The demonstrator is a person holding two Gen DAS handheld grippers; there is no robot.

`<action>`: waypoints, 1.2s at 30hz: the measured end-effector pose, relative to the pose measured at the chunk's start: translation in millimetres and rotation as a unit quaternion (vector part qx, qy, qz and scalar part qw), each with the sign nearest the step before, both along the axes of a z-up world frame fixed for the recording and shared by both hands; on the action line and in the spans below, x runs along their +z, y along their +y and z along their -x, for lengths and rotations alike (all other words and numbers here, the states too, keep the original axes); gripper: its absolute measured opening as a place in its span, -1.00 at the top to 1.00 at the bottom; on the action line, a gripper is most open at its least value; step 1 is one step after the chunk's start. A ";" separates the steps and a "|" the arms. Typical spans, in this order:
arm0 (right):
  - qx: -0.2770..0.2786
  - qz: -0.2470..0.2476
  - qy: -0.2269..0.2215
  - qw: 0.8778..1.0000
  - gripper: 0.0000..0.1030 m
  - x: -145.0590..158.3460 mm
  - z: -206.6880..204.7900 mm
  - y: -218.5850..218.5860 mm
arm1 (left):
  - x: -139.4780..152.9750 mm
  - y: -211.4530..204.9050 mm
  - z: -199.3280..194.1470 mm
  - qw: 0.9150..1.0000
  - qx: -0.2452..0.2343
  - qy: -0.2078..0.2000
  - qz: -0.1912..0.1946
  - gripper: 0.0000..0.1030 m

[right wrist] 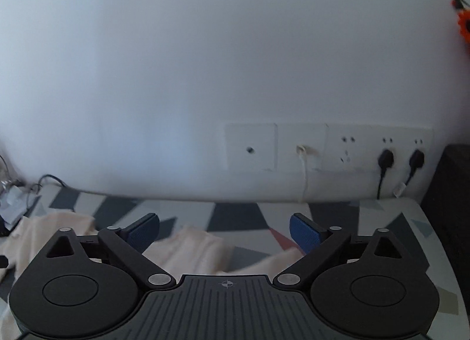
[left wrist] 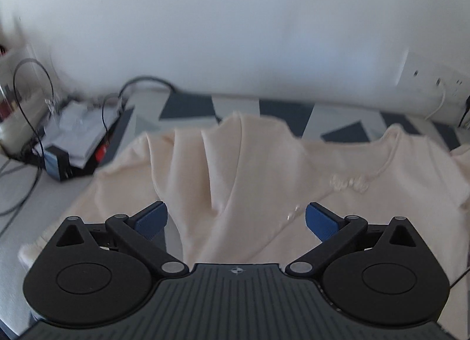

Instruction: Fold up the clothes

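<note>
- Smoothing comes first, we judge: the cream T-shirt [left wrist: 264,169] lies rumpled on the grey-and-white geometric tablecloth [left wrist: 191,105], so we should flatten it before any fold.
- We hold the left gripper [left wrist: 236,219] above the shirt's near part, its jaws spread wide with nothing pinched between them.
- We hold the right gripper [right wrist: 224,232] over the shirt's far-side edge, its jaws also wide apart and gripping nothing.
- We would take a sleeve or hem edge in each gripper and pull them apart evenly, so the ridges go out.
- The shirt shows tall creases left of its neckline [left wrist: 390,146], with small pale lettering just below that neckline.
- The shirt sits near the wall sockets [right wrist: 346,149], beside a black box with cables [left wrist: 79,146].
</note>
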State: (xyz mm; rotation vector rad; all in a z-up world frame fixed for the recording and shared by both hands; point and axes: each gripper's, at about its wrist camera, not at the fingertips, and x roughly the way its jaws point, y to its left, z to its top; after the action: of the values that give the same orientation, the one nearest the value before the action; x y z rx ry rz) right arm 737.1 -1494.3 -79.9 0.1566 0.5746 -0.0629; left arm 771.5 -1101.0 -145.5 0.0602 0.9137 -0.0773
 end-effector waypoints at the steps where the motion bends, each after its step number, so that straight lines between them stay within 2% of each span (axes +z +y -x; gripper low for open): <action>1: -0.013 -0.007 0.014 1.000 -0.60 -14.4 -2.9 -15.4 | -14.6 0.0 -3.2 1.000 0.010 0.021 -0.002 -0.98; 4: -0.049 -0.041 0.050 0.997 -0.40 -58.2 -3.4 -50.3 | -42.8 2.9 -7.6 0.997 0.041 0.062 -0.005 -0.98; 6: -0.049 -0.064 0.051 0.995 -0.40 -74.6 -0.3 -64.6 | -53.9 3.1 -9.2 0.996 0.055 0.072 -0.009 -1.00; 12: -0.062 -0.035 0.052 0.996 -0.45 -93.0 6.3 -72.2 | -59.0 1.9 -6.8 0.995 0.075 0.065 -0.007 -1.00; 17: -0.152 -0.073 0.010 0.986 -0.50 -89.8 20.0 -98.4 | -58.9 0.6 -6.2 0.995 0.072 0.063 -0.009 -1.00; 20: -0.142 -0.068 0.066 0.985 -0.37 -104.3 14.3 -102.4 | -59.2 1.1 -8.1 0.995 0.070 0.063 -0.010 -1.00; 22: -0.111 -0.046 0.110 0.987 -0.27 -116.8 7.0 -91.8 | -59.7 1.8 -8.5 0.996 0.067 0.061 -0.009 -1.00; 24: -0.091 -0.008 0.136 0.987 -0.24 -126.5 -0.1 -76.2 | -60.1 2.5 -8.9 0.996 0.065 0.060 -0.008 -1.00; 26: -0.085 -0.002 0.126 0.988 0.11 -126.2 0.9 -67.1 | -60.1 2.0 -8.8 0.996 0.067 0.059 -0.008 -1.00; 28: -0.086 -0.004 0.122 0.989 0.93 -124.4 1.4 -62.4 | -60.3 1.8 -8.8 0.996 0.068 0.058 -0.008 -1.00; 30: -0.103 -0.002 0.118 0.988 0.92 -119.1 6.8 -64.4 | -60.5 1.5 -8.9 0.996 0.068 0.058 -0.008 -1.00; 33: -0.176 0.029 0.090 0.980 0.93 -100.3 31.4 -75.2 | -60.9 1.1 -8.9 0.996 0.069 0.057 -0.008 -1.00; 36: -0.263 0.049 0.090 0.959 0.93 -81.5 62.7 -97.2 | -61.1 0.8 -8.7 0.996 0.070 0.056 -0.008 -1.00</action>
State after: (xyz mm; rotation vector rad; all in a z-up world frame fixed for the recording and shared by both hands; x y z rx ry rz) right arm 674.5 -1591.5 -161.4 0.2056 0.6989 -0.6279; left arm 780.2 -1100.2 -206.6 0.0055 1.0278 0.0578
